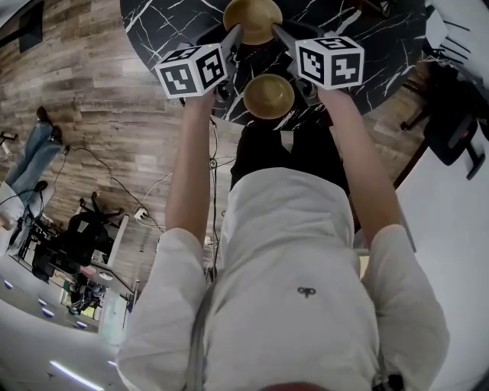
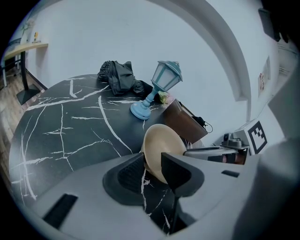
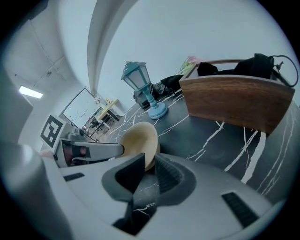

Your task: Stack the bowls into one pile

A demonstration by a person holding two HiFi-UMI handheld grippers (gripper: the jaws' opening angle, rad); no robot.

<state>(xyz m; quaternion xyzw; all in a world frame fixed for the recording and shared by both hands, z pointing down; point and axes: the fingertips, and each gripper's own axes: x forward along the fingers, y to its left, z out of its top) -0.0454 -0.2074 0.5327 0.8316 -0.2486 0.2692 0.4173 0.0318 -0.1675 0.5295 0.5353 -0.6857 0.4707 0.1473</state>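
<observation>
Two tan bowls are on the round black marble table (image 1: 160, 23). The far bowl (image 1: 252, 17) sits between both grippers. My left gripper (image 1: 233, 35) is shut on its left rim, and my right gripper (image 1: 281, 35) is shut on the opposite rim. In the left gripper view the bowl (image 2: 161, 145) is pinched between the dark pads of my left gripper (image 2: 152, 165), with the right gripper's fingers (image 2: 211, 151) meeting it from the right. The right gripper view shows the same bowl (image 3: 138, 140) between that gripper's (image 3: 149, 165) pads. The second bowl (image 1: 269, 95) rests near the table's front edge, between my forearms.
A pale blue lantern lamp (image 2: 157, 89) stands beyond the held bowl, with a brown wooden box (image 3: 234, 98) beside it and a black bundle (image 2: 119, 77) behind. A dark chair (image 1: 451, 130) stands right of the table. Wooden floor with cables lies to the left.
</observation>
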